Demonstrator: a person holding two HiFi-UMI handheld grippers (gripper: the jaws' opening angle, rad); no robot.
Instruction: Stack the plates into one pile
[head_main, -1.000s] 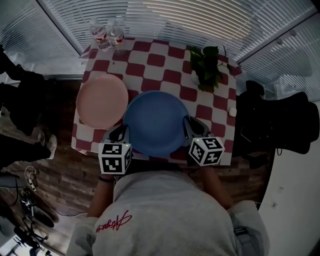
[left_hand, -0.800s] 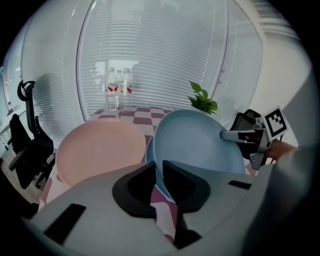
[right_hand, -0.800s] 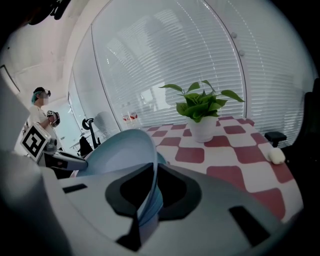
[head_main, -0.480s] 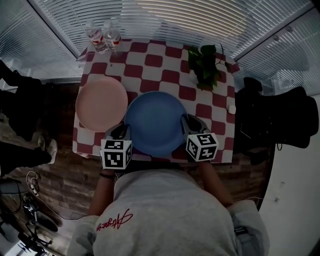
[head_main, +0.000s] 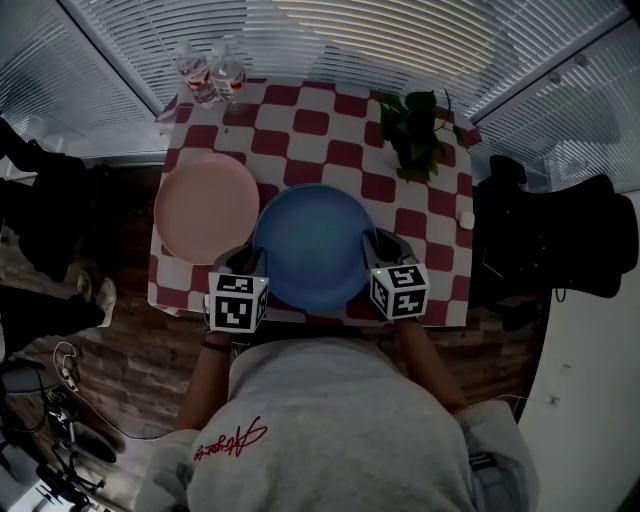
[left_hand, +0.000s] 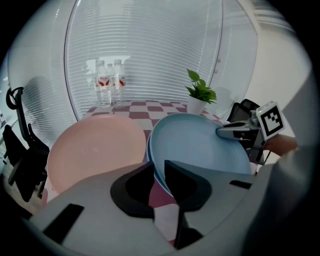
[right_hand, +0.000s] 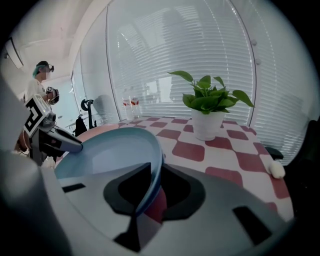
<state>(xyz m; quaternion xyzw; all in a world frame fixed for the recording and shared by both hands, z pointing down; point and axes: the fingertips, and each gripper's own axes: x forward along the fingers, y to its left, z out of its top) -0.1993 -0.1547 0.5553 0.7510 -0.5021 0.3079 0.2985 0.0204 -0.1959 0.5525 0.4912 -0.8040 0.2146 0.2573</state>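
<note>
A light blue plate lies on the checked tablecloth near the front edge; in the left gripper view a darker blue rim shows just under this blue plate. A pink plate lies to its left, the rims close together. My left gripper straddles the blue plate's left rim and my right gripper its right rim. Both pairs of jaws have just been opening. In each gripper view, left gripper and right gripper, the rim stands between the jaws with cloth showing beside it.
A potted plant stands at the back right and two water bottles at the back left corner. A small white object lies at the right edge. A dark chair is to the right. A person stands far off.
Both grippers have sunk a little with the blue plate, which now lies flat on the cloth. Their jaws stand wider around its rim than before.
</note>
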